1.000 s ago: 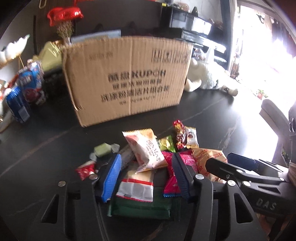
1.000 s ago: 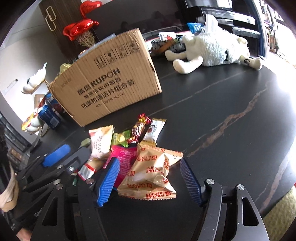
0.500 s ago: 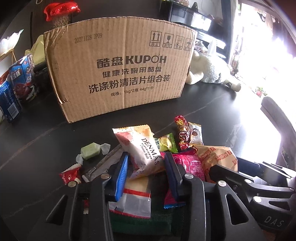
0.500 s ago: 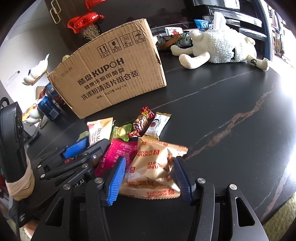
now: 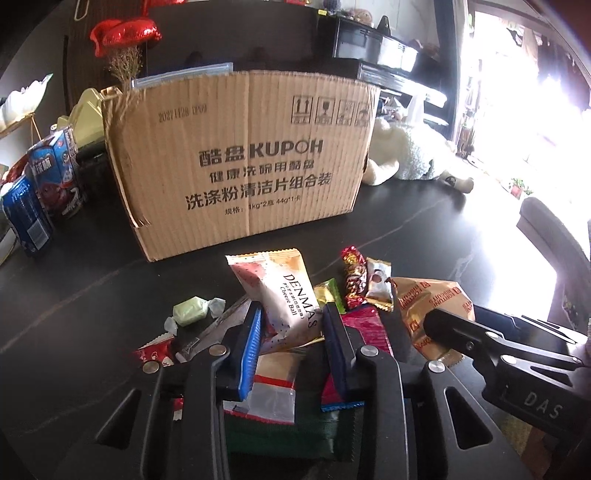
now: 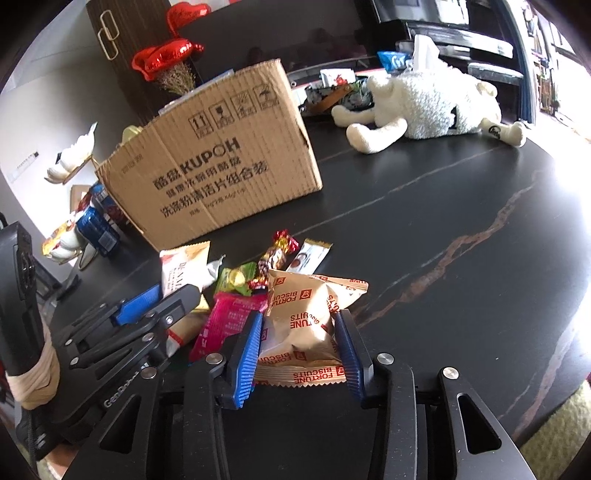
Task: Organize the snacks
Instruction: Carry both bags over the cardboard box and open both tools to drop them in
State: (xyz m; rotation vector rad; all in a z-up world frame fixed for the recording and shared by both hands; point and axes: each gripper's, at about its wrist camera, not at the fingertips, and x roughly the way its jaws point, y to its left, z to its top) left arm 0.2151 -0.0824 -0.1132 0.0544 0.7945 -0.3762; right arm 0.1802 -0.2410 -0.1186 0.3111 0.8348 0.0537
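Note:
A pile of snack packets lies on the black table in front of a cardboard box [image 5: 243, 158], which also shows in the right wrist view [image 6: 221, 162]. My left gripper [image 5: 291, 328] is shut on the white Denmas cheese ball packet [image 5: 284, 295]. My right gripper [image 6: 299, 332] is shut on the tan Fortune Biscuits packet [image 6: 310, 310], which also shows in the left wrist view [image 5: 428, 299]. A pink packet [image 6: 229, 317], a green candy [image 5: 190, 310] and a red-gold candy [image 5: 352, 273] lie around them.
Blue snack boxes [image 5: 40, 184] stand left of the cardboard box. A white plush sheep [image 6: 432, 99] lies at the back right. A red foil balloon [image 5: 122, 33] stands behind the box. The table edge [image 6: 554, 417] runs at the right.
Both grippers have closed onto their packets: the left on the Denmas packet, the right on the Fortune Biscuits packet. Both packets now sit squeezed between the blue pads.

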